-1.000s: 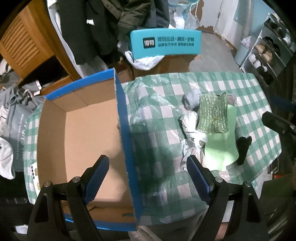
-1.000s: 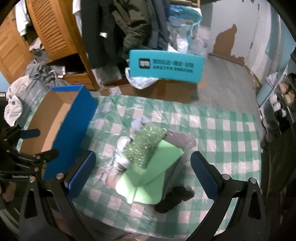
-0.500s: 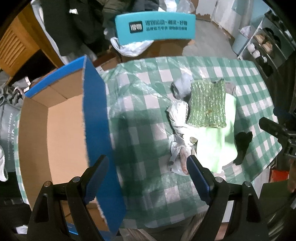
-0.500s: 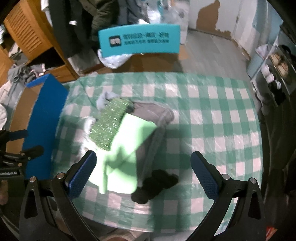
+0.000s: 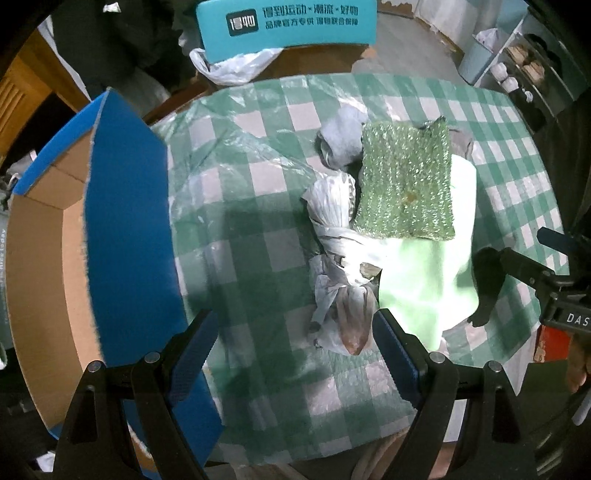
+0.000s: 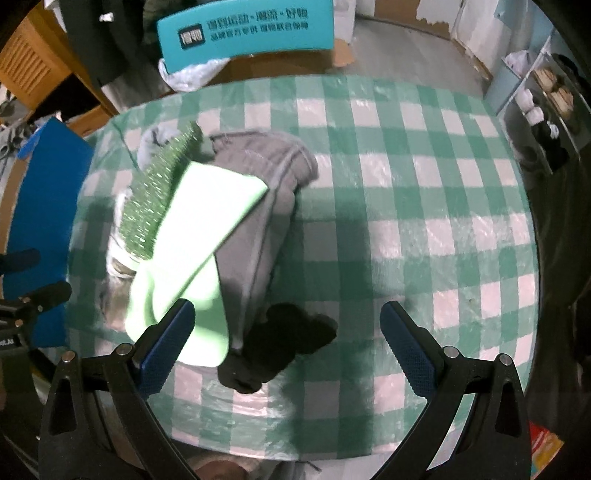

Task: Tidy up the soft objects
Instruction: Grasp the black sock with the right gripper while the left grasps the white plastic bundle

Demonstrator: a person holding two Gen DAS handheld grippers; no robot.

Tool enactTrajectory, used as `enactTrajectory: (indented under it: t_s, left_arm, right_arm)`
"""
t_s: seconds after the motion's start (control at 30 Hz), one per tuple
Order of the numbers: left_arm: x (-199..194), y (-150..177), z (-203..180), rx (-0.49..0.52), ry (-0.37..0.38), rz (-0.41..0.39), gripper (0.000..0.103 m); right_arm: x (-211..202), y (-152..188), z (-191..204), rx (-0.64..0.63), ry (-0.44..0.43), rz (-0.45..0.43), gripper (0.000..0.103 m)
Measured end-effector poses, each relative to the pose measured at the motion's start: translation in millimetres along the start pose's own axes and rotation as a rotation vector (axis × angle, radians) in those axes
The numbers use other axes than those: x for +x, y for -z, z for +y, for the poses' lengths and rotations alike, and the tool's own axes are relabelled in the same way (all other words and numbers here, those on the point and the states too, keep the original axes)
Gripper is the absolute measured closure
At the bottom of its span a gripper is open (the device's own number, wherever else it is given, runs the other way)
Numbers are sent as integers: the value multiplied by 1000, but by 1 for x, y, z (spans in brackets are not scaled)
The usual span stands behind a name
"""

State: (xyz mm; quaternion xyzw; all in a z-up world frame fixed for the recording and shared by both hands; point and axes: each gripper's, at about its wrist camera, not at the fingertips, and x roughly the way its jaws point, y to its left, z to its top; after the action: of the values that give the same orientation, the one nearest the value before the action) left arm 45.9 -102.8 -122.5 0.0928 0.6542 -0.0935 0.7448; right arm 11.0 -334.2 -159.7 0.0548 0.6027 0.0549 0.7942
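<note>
A pile of soft things lies on the green checked tablecloth (image 5: 258, 258). On top is a sparkly green knit square (image 5: 406, 181) (image 6: 159, 192), over a pale green cloth (image 5: 428, 273) (image 6: 192, 236) and a grey garment (image 6: 266, 177). A crumpled white-grey cloth (image 5: 336, 251) lies at the pile's left, and a black sock (image 6: 284, 343) (image 5: 487, 280) at its near right. My left gripper (image 5: 291, 350) is open above the table, just short of the white-grey cloth. My right gripper (image 6: 288, 339) is open, hovering over the black sock.
An open cardboard box with blue outer walls (image 5: 125, 236) (image 6: 40, 206) stands at the table's left edge. A teal chair back (image 5: 288, 26) (image 6: 243, 33) is behind the table. A shoe rack (image 6: 546, 103) stands at the right, wooden cabinets and hanging clothes at the back left.
Both grippers have shifted right: the left one moved from over the box to over the table near the white-grey cloth, the right one came closer over the black sock. Both stay open.
</note>
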Motion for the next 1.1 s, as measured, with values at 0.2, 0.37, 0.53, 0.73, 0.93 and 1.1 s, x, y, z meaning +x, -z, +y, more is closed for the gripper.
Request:
enactTrajectory:
  t_s: [0.2, 0.37, 0.53, 0.73, 0.93, 1.1]
  left_arm:
    - [16, -6, -2, -11, 12, 29, 16]
    - [26, -14, -5, -17, 17, 42, 16]
    - [36, -21, -6, -21, 22, 61, 16]
    - [53, -38, -5, -39, 34, 75, 16]
    - [67, -60, -9, -34, 47, 87, 16]
    - [82, -73, -19, -35, 65, 103, 16]
  right_arm:
    - [16, 7, -10, 27, -12, 51, 4]
    - [30, 12, -10, 17, -3, 89, 5]
    - [42, 16, -12, 5, -18, 135, 16]
    - [53, 20, -20, 3, -21, 152, 30]
    - [58, 18, -42, -5, 17, 122, 44]
    - [57, 13, -57, -15, 60, 94, 48]
